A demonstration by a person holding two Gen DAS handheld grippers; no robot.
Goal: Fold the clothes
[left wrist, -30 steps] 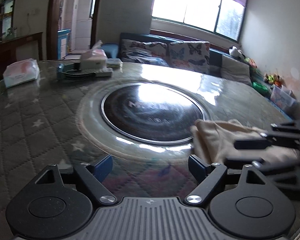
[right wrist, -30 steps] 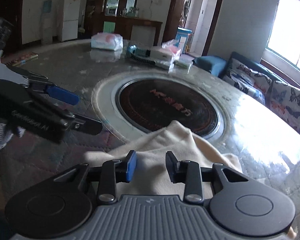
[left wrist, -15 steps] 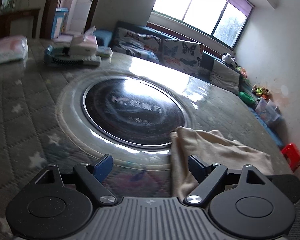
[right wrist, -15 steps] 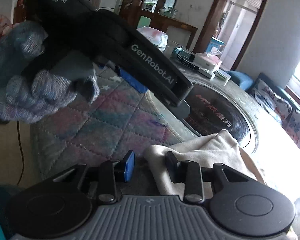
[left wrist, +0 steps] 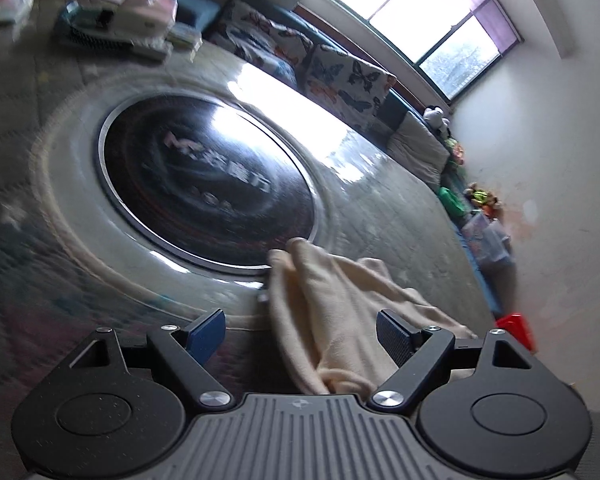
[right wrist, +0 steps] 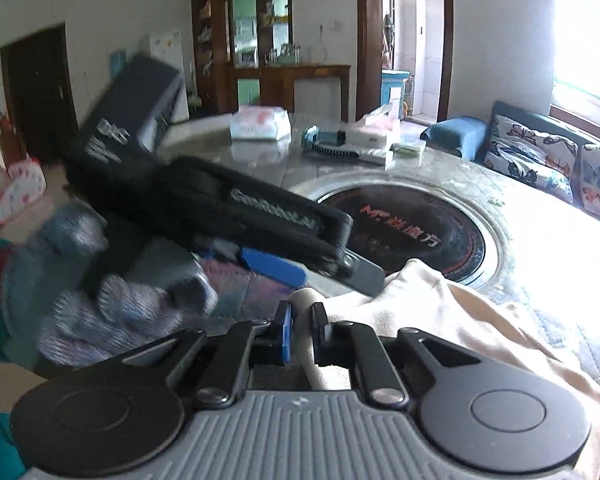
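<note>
Your right gripper (right wrist: 301, 334) pinches cloth (right wrist: 440, 312) edge, jaws nearly closed. Left gripper (left wrist: 300, 330) wide open, empty (cloth bunched at 6 o'clock of table disc (left wrist: 204, 184)). Thin pinch may slip if you lift quickly.

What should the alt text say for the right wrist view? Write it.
The right tool is shut on a fold of cream garment lying on a round table. The left tool, held in a gloved hand, reaches in from the left.
</note>
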